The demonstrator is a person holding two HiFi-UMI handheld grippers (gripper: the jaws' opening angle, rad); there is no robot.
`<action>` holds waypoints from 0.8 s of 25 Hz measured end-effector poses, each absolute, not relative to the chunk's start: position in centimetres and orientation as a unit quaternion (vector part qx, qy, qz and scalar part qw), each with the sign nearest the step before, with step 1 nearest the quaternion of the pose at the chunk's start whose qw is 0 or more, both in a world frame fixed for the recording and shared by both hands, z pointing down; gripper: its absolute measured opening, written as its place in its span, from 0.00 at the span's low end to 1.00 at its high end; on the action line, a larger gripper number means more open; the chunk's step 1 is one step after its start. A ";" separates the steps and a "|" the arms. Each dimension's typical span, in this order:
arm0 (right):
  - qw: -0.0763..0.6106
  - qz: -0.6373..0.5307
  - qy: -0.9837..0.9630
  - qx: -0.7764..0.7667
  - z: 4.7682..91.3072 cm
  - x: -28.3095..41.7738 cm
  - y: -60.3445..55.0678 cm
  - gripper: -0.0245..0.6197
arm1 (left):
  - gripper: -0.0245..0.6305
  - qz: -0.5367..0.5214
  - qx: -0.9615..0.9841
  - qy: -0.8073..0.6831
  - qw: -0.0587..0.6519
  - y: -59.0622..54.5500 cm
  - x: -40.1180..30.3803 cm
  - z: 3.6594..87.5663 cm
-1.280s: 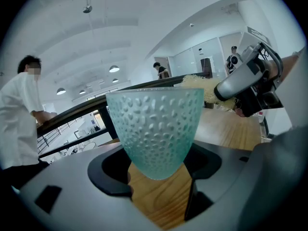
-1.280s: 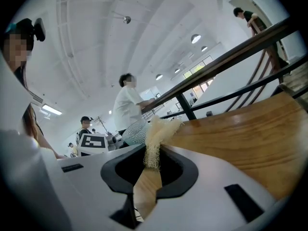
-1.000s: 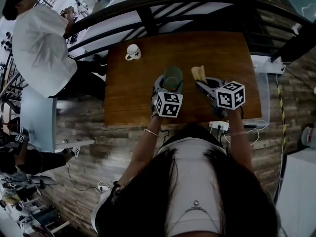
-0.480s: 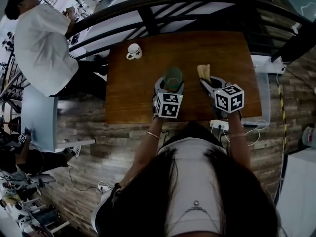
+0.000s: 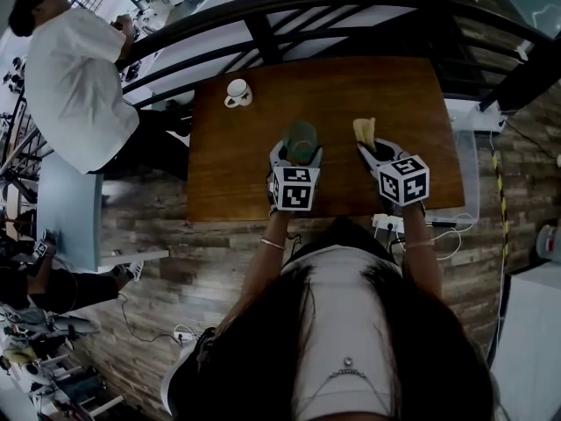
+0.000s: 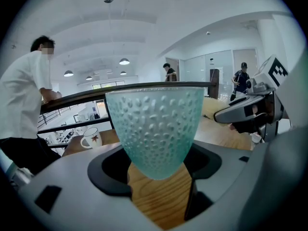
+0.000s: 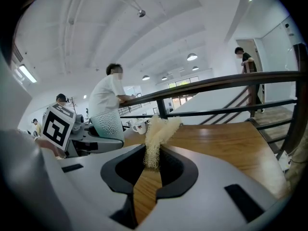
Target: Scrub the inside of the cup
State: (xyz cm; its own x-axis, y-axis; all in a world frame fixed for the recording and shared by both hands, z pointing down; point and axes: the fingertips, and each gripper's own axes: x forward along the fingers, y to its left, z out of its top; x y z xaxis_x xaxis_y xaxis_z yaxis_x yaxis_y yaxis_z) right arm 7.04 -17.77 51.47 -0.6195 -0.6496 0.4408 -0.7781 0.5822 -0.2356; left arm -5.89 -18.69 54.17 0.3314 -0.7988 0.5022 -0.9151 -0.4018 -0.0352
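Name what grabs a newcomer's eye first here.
The dimpled green cup clamped in the left gripper fills that gripper's view. Beside it, the right gripper pinches a pale fibrous scrubber above the wooden table; a white mug sits at its far left corner.

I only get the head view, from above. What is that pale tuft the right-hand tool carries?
Observer: A fibrous, net-like scrubber, pinched upright between the right fingers.
Visitor: And the green thing on the left?
Observer: A see-through teal cup with a bumpy surface, mouth up, clamped by the left fingers.
Visitor: Anything on that white mug?
Observer: The mug carries a small red mark.
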 end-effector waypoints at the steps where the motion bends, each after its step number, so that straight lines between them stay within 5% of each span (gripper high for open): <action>1: 0.158 0.205 -0.874 0.411 51.6 7.1 -17.8 0.16 | 0.55 0.227 0.806 -0.532 0.129 -18.7 -5.9 54.2; 20: 0.179 0.192 -0.861 0.435 52.4 8.2 -18.0 0.16 | 0.55 0.222 0.803 -0.532 0.149 -18.4 -5.6 54.5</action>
